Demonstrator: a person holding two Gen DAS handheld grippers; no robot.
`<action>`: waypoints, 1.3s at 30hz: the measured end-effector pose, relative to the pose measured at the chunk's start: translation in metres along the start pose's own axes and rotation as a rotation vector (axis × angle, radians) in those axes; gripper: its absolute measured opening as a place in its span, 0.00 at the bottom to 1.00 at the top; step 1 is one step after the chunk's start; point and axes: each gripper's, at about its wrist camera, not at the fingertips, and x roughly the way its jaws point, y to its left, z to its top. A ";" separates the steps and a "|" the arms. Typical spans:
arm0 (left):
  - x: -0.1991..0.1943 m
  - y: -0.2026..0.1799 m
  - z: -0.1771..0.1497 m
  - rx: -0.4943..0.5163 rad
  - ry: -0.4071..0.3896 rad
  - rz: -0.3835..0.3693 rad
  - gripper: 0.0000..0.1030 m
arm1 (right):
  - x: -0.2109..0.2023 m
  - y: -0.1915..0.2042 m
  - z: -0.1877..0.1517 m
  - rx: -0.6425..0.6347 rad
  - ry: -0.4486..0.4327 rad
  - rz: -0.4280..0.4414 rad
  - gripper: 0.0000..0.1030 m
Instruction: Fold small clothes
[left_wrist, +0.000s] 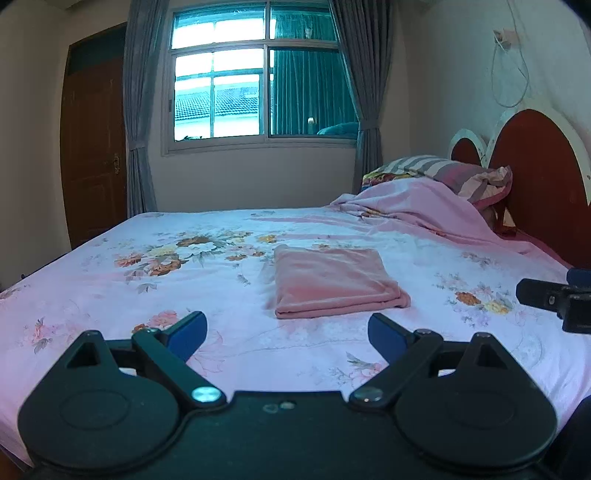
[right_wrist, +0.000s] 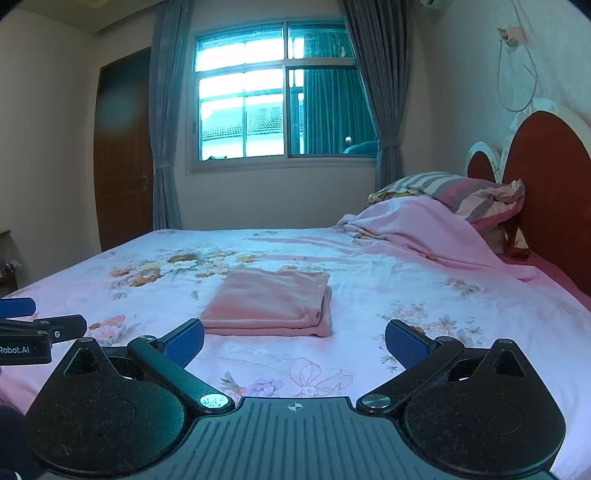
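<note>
A pink cloth (left_wrist: 334, 282) is seen lying folded into a flat rectangle on the floral bedsheet (left_wrist: 147, 288), near the middle of the bed and just ahead of both grippers. Its layered edges (at least two folds are stacked there) show along the near side and the right corner. The left gripper (left_wrist: 287, 334) is held low over the sheet with its blue-padded fingers (left_wrist: 188, 334) spread wide; nothing is gripped between them, and the cloth lies apart from the pads. The right gripper (right_wrist: 294, 341) is likewise held with its jaws wide apart and empty, the cloth lying just beyond its left finger. Each gripper is caught at the edge of the other's view. A crumpled pink blanket (left_wrist: 417, 206) and a striped pillow (left_wrist: 450, 173) are piled against the red headboard (left_wrist: 539, 177); what lies beneath the blanket cannot be made out. A window (left_wrist: 258, 77) is flanked by grey curtains (left_wrist: 138, 110).
</note>
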 end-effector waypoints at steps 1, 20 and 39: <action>0.000 0.000 0.000 0.000 0.005 0.002 0.90 | 0.000 0.000 0.000 0.002 0.002 -0.004 1.00; -0.001 0.000 -0.002 0.000 -0.005 0.003 0.90 | -0.002 0.000 0.000 0.010 0.005 -0.008 1.00; -0.003 0.002 0.000 -0.005 -0.007 0.005 0.90 | -0.002 -0.002 0.001 0.008 0.007 -0.005 1.00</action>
